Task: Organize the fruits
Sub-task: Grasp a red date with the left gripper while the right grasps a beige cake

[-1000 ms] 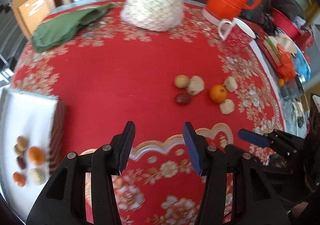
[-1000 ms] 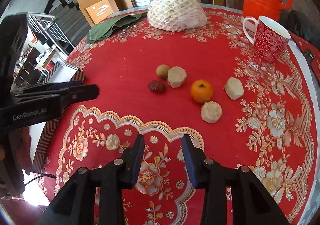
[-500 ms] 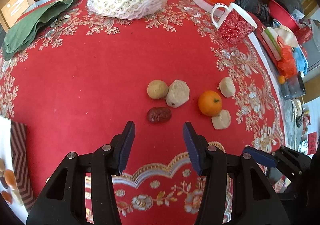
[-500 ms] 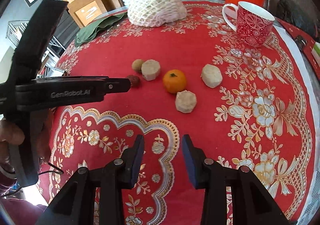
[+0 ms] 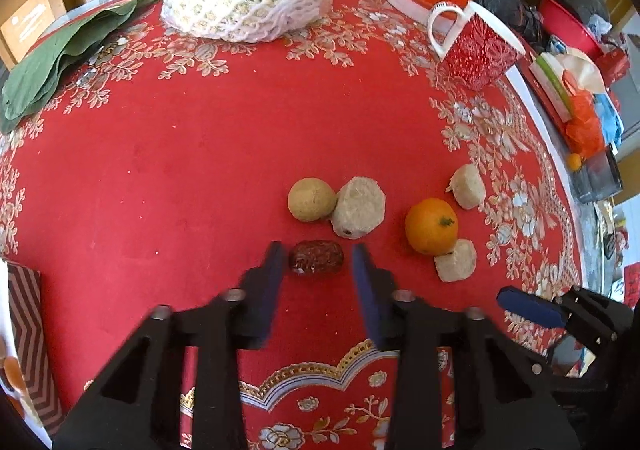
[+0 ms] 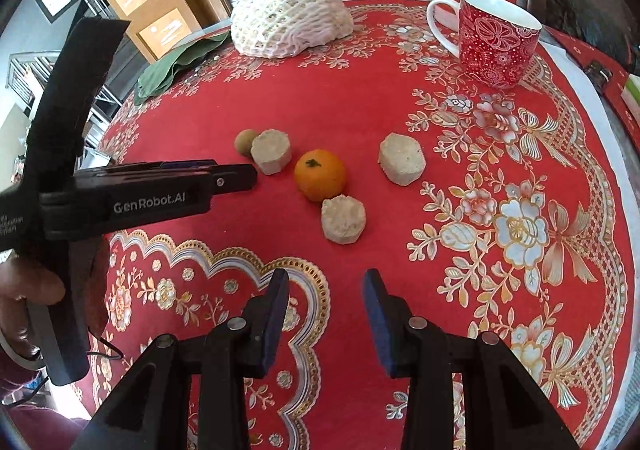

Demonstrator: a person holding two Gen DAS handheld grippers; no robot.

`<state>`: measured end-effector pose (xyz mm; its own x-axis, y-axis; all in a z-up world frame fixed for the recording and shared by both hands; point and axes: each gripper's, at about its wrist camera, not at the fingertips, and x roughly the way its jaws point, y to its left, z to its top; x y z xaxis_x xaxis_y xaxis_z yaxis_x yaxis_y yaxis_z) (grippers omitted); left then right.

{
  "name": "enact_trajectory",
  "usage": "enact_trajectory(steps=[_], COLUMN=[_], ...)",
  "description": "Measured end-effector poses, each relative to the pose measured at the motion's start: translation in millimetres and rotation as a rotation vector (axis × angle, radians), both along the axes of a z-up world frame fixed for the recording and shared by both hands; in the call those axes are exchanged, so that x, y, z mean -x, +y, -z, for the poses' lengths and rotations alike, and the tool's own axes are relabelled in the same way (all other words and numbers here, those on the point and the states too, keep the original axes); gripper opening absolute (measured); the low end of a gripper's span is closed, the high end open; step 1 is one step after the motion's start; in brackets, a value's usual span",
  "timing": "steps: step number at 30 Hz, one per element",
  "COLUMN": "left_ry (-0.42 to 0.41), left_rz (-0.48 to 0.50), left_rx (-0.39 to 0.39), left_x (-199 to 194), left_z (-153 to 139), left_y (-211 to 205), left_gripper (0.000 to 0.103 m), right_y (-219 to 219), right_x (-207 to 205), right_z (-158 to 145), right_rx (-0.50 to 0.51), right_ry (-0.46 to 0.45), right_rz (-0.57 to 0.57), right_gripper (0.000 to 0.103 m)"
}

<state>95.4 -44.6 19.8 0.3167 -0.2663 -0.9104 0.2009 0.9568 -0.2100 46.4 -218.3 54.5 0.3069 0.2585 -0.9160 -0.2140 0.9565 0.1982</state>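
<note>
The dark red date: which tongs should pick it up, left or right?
Left. The left tongs sit around the dark red date, one finger on each side; they have just been closing, though small gaps still show. The right tongs hang open over bare red cloth, nearer the orange.

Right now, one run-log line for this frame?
step: grasp red date | left gripper: jaws just closing around date, slight gaps remain | right gripper: open, empty | orange: untouched

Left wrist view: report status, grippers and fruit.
Left gripper jaws just closing around the red date, small gaps still showing. Right gripper open, empty. Pale chunk close behind the date.
</note>
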Motion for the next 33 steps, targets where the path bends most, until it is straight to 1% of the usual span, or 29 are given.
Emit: enact_trajectory(steps=[5,10,14,19,24,28,30,33], left_ry=[-0.015,-0.013,-0.008,0.006,0.008,-0.007,-0.015,-0.028], left_rz=[0.014,0.015,0.017,0.031,0.037,0.046,0.054,0.064], left_rx=[0.006,-0.015,-0.019,-0.027,-0.056,-0.078,-0.088,-0.096], left_x=[0,4,8,12,13,13,15,17], left_z=[1,0,0,1,2,2,2,2], left_y=[1,6,10,11,10,6,5,5], left_gripper=[0.028,0.028,0.028,0.028,0.028,0.028,0.028,0.028], right_y=[-3,-8,-5,0,4,5,8,11], right_x=[-4,-10,-16,-29,-40,-43,-42,-41], right_z=[3,5,7,11,20,23,24,25], right_rx=[-0.001,-0.012,-0.002,0.008,0.034,0.043,0.063,0.103], right_ry=[0.004,0.005,-0.003,-0.009,0.001,-0.006,-0.022,-0.042], right_rz=[0.005,0.024,0.017,0.01,-0.004,-0.013,-0.031,-0.049], right_gripper=[0.037,0.037,0.041,0.044,0.044,0.044,0.043,0.032])
